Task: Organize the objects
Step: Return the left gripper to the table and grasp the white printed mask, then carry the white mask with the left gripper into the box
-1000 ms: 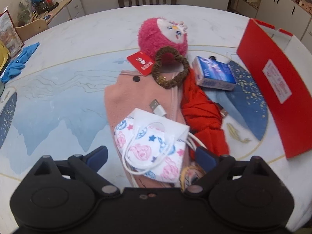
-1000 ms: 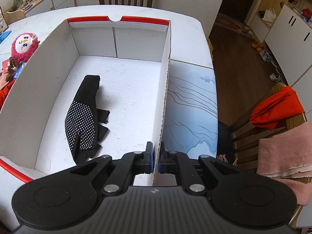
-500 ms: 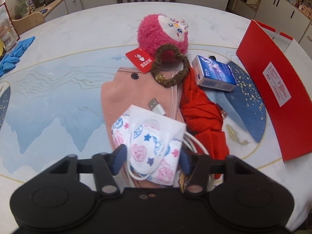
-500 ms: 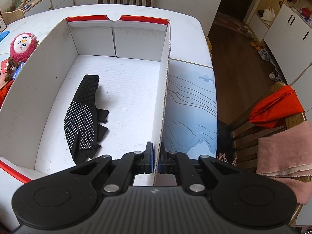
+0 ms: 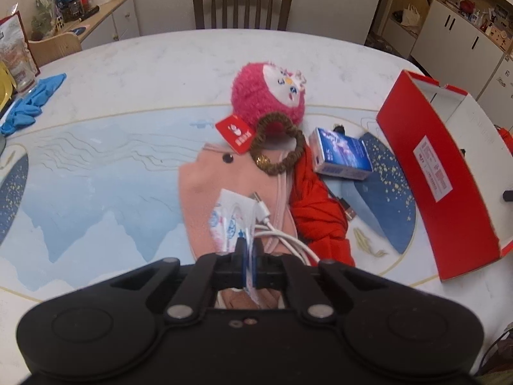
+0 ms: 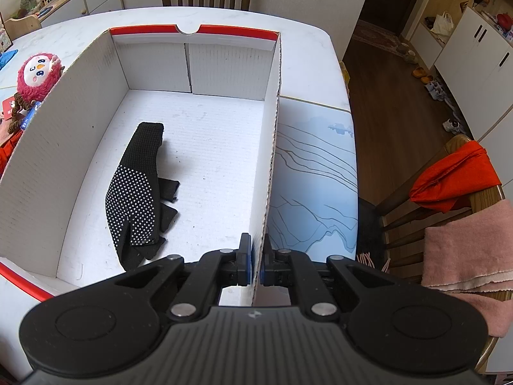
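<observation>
In the left wrist view my left gripper (image 5: 249,258) is shut on a patterned face mask (image 5: 228,218), pinched into a narrow fold and lifted off the pink cloth (image 5: 221,189). A white USB cable (image 5: 275,232) trails beside the mask. Beyond lie a brown scrunchie (image 5: 279,147), a pink plush toy (image 5: 269,94) with a red tag, a blue box (image 5: 343,154) and a red cloth (image 5: 317,211). In the right wrist view my right gripper (image 6: 255,263) is shut on the right wall (image 6: 272,147) of the white-and-red cardboard box (image 6: 80,102). A black dotted glove (image 6: 138,192) lies inside.
The box's red outer side (image 5: 445,173) stands at the right of the left wrist view. A blue rag (image 5: 30,102) lies at the far left of the table. A chair (image 6: 449,211) draped with red and pink cloths stands right of the table, another chair (image 5: 242,6) behind it.
My left gripper closed from wide open onto the face mask, squeezing it into a fold, and rose a little with it. The right gripper kept its hold on the box wall.
</observation>
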Demonstrator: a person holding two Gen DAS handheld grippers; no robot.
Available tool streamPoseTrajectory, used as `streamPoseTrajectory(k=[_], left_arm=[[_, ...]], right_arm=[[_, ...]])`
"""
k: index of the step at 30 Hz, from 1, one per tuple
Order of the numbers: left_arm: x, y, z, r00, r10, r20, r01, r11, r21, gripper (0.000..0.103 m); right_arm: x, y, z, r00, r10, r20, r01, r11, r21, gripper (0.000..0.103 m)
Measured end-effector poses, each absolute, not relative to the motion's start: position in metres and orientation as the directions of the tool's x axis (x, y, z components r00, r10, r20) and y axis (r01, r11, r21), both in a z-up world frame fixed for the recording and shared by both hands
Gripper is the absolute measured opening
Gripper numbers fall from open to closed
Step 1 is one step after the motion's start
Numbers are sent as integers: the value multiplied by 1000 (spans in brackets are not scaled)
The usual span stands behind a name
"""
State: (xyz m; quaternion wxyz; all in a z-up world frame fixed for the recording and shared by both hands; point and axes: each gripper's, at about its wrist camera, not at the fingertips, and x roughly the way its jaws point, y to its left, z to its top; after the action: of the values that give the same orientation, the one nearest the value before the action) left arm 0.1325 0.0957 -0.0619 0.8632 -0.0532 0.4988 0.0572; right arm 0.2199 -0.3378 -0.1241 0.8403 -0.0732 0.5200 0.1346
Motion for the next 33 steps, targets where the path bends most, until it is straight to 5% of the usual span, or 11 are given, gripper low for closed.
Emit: streamPoseTrajectory(k=[12, 33], left_arm=[[138, 69, -18, 571, 2, -821, -78, 996, -52, 1], [190, -96, 35, 664, -222, -714, 277, 960, -41, 1]], right_arm=[[219, -338, -124, 426, 147, -893, -296, 955, 16, 5], [217, -333, -126, 425, 165, -890, -288, 957, 40, 5]])
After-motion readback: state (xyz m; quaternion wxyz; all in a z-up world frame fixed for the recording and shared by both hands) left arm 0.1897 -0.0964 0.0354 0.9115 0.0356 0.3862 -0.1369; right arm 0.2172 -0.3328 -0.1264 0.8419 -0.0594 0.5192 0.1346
